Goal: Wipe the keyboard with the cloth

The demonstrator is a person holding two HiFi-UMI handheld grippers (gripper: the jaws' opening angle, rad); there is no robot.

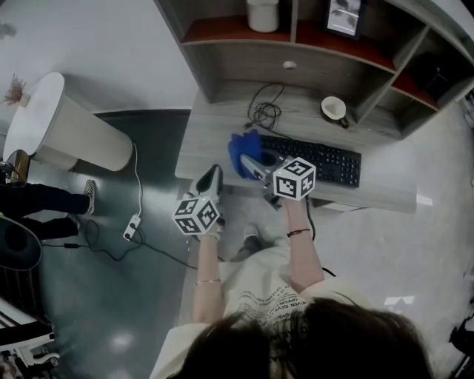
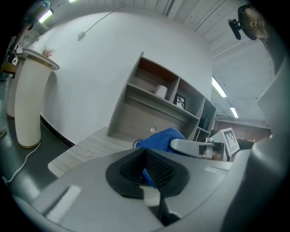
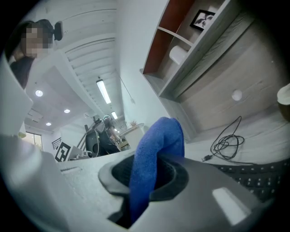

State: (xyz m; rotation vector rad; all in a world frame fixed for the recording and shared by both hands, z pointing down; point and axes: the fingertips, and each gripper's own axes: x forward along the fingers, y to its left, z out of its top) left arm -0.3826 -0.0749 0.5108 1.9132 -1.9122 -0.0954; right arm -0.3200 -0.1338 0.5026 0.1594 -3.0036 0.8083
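Observation:
A black keyboard (image 1: 320, 161) lies on the grey wooden desk (image 1: 215, 129); a strip of its keys shows in the right gripper view (image 3: 259, 180). My right gripper (image 1: 254, 167) is shut on a blue cloth (image 1: 241, 150) and holds it just off the keyboard's left end. The cloth (image 3: 157, 149) stands up out of the jaws of the right gripper (image 3: 146, 181). My left gripper (image 1: 212, 176) hangs at the desk's front edge, left of the cloth, shut and empty. From the left gripper (image 2: 145, 158), the cloth (image 2: 158, 137) shows just beyond the tips.
A coiled black cable (image 1: 265, 111) and a cup (image 1: 335, 109) sit at the back of the desk. Shelves above hold a white roll (image 1: 263, 15) and a picture frame (image 1: 344, 16). A tall white bin (image 1: 70, 129) and a power strip (image 1: 132, 226) stand on the floor to the left.

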